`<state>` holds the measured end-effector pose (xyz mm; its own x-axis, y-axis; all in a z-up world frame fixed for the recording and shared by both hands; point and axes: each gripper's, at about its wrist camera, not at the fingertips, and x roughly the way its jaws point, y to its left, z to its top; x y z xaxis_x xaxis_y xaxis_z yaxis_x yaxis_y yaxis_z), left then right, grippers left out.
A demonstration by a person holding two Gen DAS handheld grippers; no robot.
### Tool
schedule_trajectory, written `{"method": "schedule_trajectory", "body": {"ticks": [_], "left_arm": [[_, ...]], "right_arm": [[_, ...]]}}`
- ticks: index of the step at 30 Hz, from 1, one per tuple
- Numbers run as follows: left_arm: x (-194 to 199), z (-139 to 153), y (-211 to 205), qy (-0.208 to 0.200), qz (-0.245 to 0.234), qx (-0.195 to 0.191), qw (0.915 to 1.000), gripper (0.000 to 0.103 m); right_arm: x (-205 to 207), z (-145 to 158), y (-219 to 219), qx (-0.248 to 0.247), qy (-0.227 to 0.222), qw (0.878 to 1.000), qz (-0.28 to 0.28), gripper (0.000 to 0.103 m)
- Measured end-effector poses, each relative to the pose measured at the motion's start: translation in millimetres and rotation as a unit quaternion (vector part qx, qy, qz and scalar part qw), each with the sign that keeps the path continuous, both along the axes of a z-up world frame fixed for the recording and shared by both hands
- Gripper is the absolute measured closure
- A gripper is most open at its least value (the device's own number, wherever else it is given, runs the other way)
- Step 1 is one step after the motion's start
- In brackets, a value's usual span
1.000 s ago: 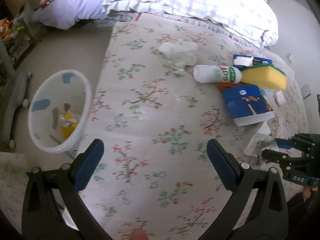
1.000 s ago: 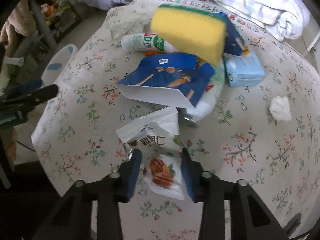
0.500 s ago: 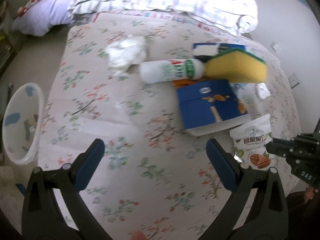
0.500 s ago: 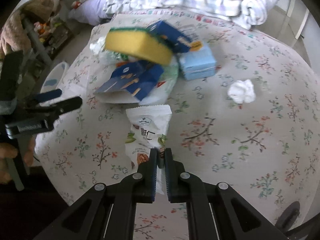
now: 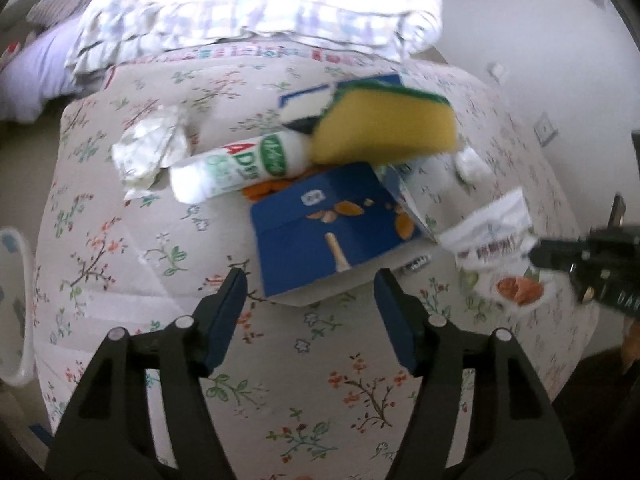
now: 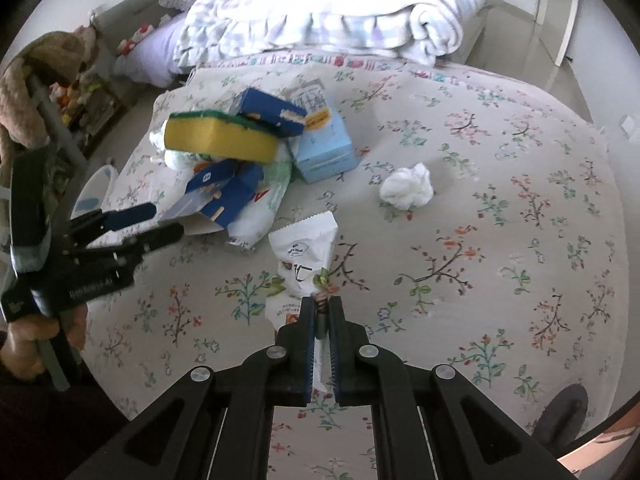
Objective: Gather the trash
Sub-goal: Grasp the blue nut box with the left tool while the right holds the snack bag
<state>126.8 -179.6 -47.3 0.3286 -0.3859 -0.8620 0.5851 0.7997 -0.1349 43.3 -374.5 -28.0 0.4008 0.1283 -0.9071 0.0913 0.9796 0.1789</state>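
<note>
One snack wrapper [image 6: 306, 256] lies on the floral bedspread [image 6: 500, 240], its long axis running straight out from the right gripper [image 6: 320, 320], whose jaws pinch its near end. Well to its left, the left gripper [image 5: 310, 308] hangs wide open just short of the blue carton [image 5: 320, 232].

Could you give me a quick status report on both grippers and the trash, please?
Right gripper shut on snack wrapper. Left gripper open, empty, facing blue carton. Crumpled tissue loose on bedspread. Nothing blocking.
</note>
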Motion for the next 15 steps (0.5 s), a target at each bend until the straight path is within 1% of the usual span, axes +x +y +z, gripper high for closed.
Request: {"method": "schedule_trajectory", "body": {"ticks": [3, 6, 8, 11, 13, 14, 15], "left_arm": [[-6.0, -3.6, -10.7, -0.024, -0.025, 0.027, 0.9990, 0.030], [-7.7, -10.5, -17.8, -0.050, -0.041, 0.063, 0.9959, 0.030], [-7.1, -15.8, -19.3, -0.064, -0.042, 0.084, 0.9936, 0.030], [-3.9, -20.2, -19.9, -0.074, -0.039, 0.096, 0.9919, 0.031], [-3.2, -22.1, -19.2, -0.078, -0.036, 0.101, 0.9912, 0.042], [-2.3, -23.8, -19.0, -0.075, -0.034, 0.104, 0.9912, 0.051], [-0.8, -25.4, -18.1, -0.071, -0.029, 0.109, 0.9910, 0.055]], "right_arm": [[-1.1, -2.3, -0.9, 0.004, 0.002, 1.000, -0.012, 0.096], [-3.0, -3.5, 0.9, 0.000, 0.001, 1.000, -0.019, 0.096], [-6.1, -6.0, 1.6, 0.001, 0.001, 1.000, -0.022, 0.096], [-10.3, -10.1, 1.6, 0.001, 0.004, 1.000, -0.028, 0.096], [-11.6, -11.9, 0.8, 0.001, 0.005, 1.000, -0.031, 0.096], [-12.8, -11.6, 0.9, 0.000, 0.004, 0.999, -0.032, 0.096], [-13.5, -11.3, 0.4, 0.001, 0.003, 0.999, -0.034, 0.096]]}}
